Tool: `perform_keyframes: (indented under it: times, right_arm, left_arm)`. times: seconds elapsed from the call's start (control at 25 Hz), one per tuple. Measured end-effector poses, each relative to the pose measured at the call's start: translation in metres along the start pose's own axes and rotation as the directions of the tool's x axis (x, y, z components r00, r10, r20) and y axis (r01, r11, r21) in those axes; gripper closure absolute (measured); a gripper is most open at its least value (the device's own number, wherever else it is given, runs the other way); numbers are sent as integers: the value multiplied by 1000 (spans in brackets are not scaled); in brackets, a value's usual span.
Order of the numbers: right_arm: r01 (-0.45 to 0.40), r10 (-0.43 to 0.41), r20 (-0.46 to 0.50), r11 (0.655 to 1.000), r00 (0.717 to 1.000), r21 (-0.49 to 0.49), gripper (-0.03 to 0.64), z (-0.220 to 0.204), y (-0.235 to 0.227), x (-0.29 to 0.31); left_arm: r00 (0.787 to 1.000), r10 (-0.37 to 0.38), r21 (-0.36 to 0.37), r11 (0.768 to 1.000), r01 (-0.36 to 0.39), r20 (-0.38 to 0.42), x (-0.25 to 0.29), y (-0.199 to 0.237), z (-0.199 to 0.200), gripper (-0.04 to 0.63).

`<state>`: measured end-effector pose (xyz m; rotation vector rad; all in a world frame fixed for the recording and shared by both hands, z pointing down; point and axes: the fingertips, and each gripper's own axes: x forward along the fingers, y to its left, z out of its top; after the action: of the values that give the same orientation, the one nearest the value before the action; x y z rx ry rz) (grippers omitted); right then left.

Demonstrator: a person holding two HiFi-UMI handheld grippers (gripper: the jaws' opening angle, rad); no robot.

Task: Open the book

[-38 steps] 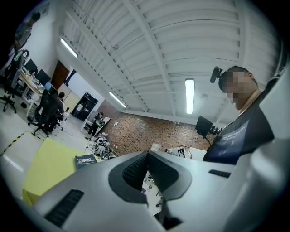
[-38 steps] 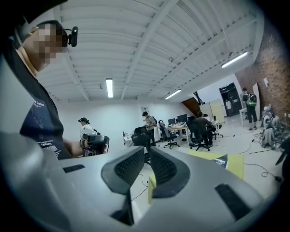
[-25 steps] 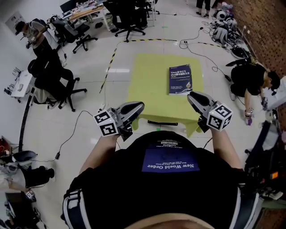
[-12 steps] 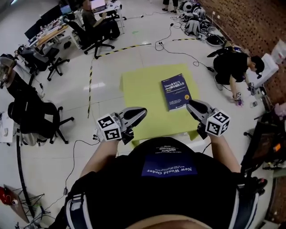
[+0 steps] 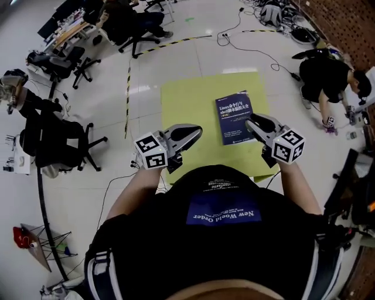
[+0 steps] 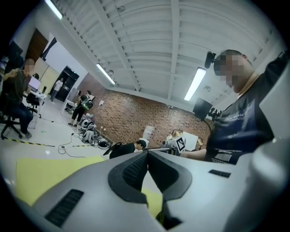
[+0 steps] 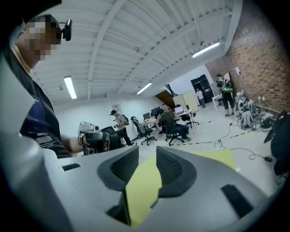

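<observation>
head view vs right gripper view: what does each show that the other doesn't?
Head view only: the closed blue book, lying flat. Right gripper view only: the right gripper seen along its jaws, apart, just been opening, nothing between them; ceiling lights. Both: the yellow table and the left gripper.

- Yellow-green table (image 5: pixel 187 102) mid-frame, on pale tiled floor (image 5: pixel 176 61).
- Blue book (image 5: pixel 234 114) lies flat & closed, cover up, on table's R half.
- L gripper (image 5: pixel 197 130): over table's near L part, well apart from book; jaws together, nothing in them.
- R gripper (image 5: pixel 251 122): tip at book's R edge, near its lower corner; touching or not, can't tell. Jaws have just been opening, nothing btwn them.
- Wearer's black shirt (image 5: pixel 222 258) fills bottom of frame.
- Black office chairs (image 5: pixel 64 137) on L; black-yellow tape (image 5: pixel 128 94) on floor by table's L side.
- Crouching person (image 5: pixel 325 79) upper R, near brick wall (image 5: pixel 345 17).
</observation>
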<state>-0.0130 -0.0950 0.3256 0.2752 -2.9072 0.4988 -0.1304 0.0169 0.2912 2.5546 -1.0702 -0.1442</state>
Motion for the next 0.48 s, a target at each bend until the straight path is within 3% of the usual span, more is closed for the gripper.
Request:
perform_keyframes:
  times: [0.16,0.24,0.36,0.48]
  right_arm:
    - [-53,53,-39,999,998,2,508,4,-63,9]
    - [-56,56,-63,998,996,11,484,7,-86,15]
    - [-25,29,-85,999,996,47,457,-16,-97,21]
    - [47,-37,-100,994,994,100,427,-51,-114,21]
  left_arm:
    - [995,69,21,997,-68,-72,54,28,5,589]
    - [990,71,50,997,-65,-123,77,41,6,589]
    - [969,33,115,993,-5,-244,96,54,-14,589]
    - [933,-63,173,976,131,-355,127,73,-43,588]
